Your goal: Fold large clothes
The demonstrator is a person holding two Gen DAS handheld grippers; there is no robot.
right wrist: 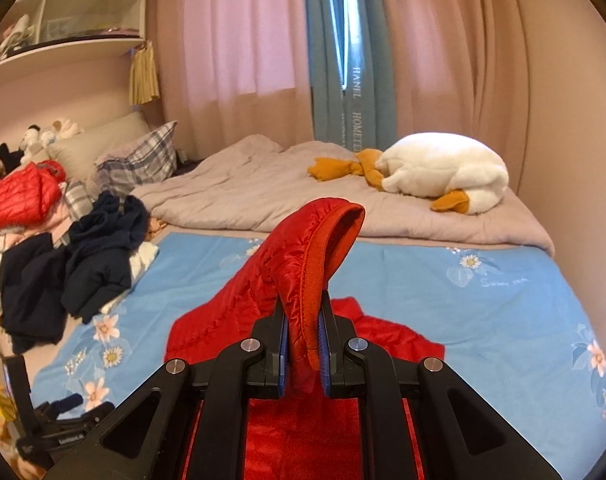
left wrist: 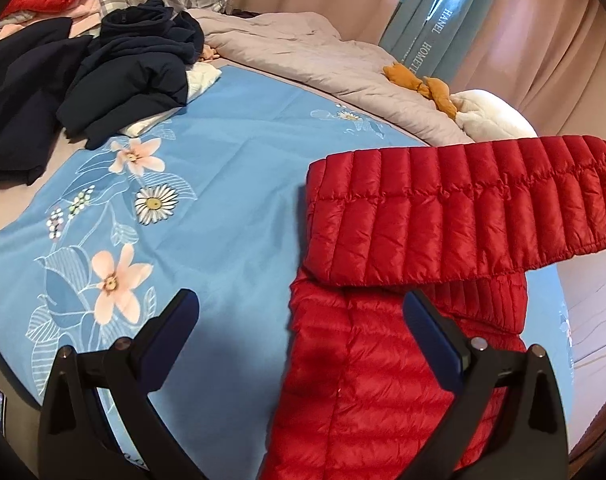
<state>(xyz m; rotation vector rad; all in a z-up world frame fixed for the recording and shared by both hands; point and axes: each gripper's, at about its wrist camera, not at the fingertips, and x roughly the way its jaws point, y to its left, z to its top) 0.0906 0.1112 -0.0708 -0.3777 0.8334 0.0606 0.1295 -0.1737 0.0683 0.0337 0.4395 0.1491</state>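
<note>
A red quilted down jacket (left wrist: 367, 380) lies on the blue floral sheet (left wrist: 231, 160) of the bed. One sleeve (left wrist: 463, 208) stretches across its upper part, lifted toward the right. My left gripper (left wrist: 299, 312) is open and empty, hovering over the jacket's left edge, one finger above the sheet and one above the jacket. My right gripper (right wrist: 303, 320) is shut on the red sleeve's cuff (right wrist: 315, 256), holding it up above the jacket (right wrist: 223, 320).
A pile of dark navy clothes (left wrist: 103, 72) lies at the left of the bed, with another red jacket (right wrist: 19, 196) and plaid pillows (right wrist: 139, 160) behind. A grey quilt (right wrist: 263, 188) and a white plush duck (right wrist: 443, 168) lie at the far side by the curtains.
</note>
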